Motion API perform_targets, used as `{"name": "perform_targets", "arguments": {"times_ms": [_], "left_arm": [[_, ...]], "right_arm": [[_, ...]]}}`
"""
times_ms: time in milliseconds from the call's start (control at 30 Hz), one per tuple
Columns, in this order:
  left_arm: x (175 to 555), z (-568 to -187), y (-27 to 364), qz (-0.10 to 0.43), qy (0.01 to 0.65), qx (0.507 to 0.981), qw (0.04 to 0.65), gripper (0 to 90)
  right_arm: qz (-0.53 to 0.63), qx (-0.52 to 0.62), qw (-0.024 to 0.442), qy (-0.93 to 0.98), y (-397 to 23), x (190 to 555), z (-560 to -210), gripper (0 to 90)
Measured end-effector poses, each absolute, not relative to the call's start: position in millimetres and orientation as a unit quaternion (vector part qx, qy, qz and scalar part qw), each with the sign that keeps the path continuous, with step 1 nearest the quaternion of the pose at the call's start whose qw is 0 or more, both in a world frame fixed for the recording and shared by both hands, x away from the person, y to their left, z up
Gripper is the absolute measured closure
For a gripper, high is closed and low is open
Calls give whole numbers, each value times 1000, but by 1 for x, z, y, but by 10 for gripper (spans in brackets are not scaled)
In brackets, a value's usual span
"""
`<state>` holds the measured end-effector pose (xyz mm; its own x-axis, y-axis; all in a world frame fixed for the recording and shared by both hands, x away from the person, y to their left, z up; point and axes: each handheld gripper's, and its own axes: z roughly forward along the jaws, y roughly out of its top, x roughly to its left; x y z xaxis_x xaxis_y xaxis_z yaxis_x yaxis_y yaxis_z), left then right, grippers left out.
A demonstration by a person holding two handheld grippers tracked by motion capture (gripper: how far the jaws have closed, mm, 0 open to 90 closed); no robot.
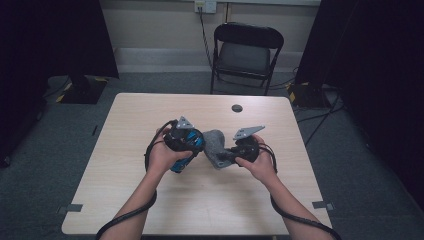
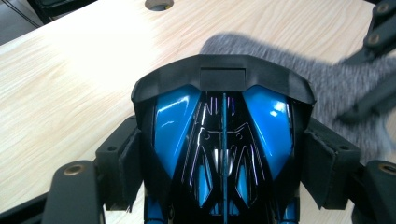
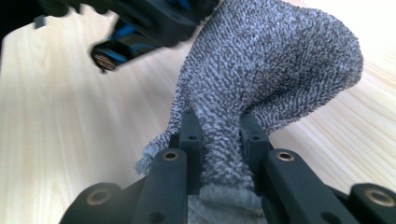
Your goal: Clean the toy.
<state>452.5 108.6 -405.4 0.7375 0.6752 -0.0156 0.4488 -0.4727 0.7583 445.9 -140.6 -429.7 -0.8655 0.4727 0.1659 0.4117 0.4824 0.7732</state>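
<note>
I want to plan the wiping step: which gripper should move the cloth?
Probably the right gripper: it pinches the grey terry cloth beside the glossy blue-and-black plastic object, which the left gripper clamps.

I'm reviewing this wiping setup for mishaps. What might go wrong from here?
1. The left tool clamps a glossy blue-and-black object by its smooth sides; it may slip or twist when rubbed.
2. The right tool pinches only a narrow fold of the grey cloth; a tug might pull it free.
3. Both are held above the table, so a dropped object would hit the wood.
</note>
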Motion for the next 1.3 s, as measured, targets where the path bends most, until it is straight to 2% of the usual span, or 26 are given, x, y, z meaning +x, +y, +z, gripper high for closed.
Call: {"name": "perform_targets", "arguments": {"times_ms": [267, 1300], "left_arm": [[453, -405, 102, 144, 329, 848, 389, 256], [462, -394, 86, 137, 324, 847, 399, 256]], "right_arm": [[439, 235, 28, 867, -121, 440, -430, 760], [436, 199, -5, 878, -92, 429, -451, 758]]}}
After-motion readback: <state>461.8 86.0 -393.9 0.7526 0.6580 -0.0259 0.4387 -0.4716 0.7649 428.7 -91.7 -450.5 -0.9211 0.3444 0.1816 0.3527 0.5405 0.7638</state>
